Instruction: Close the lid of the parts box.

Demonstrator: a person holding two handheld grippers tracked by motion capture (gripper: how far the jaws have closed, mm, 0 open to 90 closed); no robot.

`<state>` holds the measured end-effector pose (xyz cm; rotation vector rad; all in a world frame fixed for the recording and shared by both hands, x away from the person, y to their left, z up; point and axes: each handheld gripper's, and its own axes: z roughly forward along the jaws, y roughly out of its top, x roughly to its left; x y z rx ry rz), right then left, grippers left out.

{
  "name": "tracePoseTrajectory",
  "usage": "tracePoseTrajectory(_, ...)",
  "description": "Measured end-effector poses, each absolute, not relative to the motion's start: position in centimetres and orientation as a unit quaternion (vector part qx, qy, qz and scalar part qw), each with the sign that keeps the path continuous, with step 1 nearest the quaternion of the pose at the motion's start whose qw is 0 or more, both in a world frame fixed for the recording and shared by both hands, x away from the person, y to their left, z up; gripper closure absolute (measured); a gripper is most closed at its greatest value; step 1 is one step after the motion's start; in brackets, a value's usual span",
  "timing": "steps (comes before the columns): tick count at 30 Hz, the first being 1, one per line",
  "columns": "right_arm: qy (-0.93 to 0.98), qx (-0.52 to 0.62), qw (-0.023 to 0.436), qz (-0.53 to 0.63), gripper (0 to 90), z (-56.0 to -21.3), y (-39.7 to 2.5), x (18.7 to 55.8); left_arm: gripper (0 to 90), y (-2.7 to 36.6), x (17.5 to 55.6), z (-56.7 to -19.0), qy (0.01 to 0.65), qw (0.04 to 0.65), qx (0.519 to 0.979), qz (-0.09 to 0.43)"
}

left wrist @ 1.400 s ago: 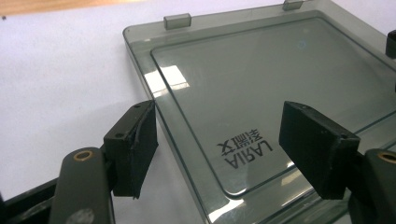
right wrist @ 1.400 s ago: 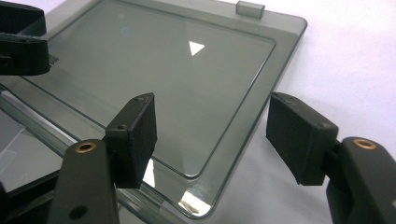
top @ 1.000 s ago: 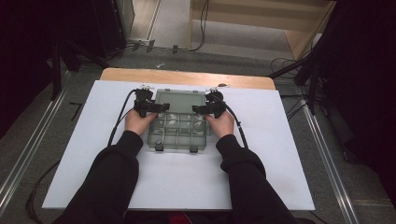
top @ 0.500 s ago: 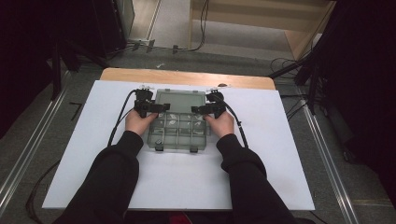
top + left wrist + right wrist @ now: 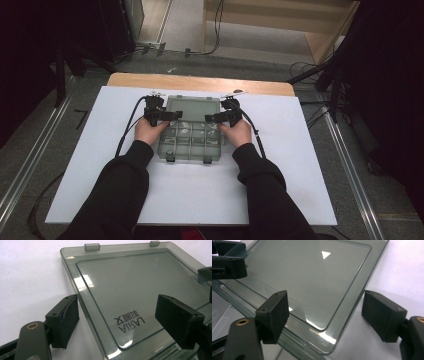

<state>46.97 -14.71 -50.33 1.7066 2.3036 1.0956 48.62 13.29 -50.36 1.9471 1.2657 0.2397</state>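
Near the table's (image 5: 75, 165) far edge the compartment box (image 5: 190, 142) lies with its lid (image 5: 130, 290) flat open, straddled by the wide-open left gripper (image 5: 122, 322) and right gripper (image 5: 324, 315), so an off-center pinch could likely let the slick lid slip.

Premises: a lab-type recording bay. Evidence: white-sheeted wooden desk (image 5: 310, 165), metal floor rails (image 5: 350, 165), loose black cables (image 5: 218, 25), black curtains (image 5: 395, 75).

Box compartments' (image 5: 191, 137) contents look too small to tell; lid (image 5: 130, 290) cut off.
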Motion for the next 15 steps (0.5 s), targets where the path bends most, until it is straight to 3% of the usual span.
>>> tracePoseTrajectory(15,0.748,0.560,0.017,0.356,28.2,-50.20,-15.05,46.99,19.4,13.35,48.63,-50.40,0.498,0.396,0.766,0.092)
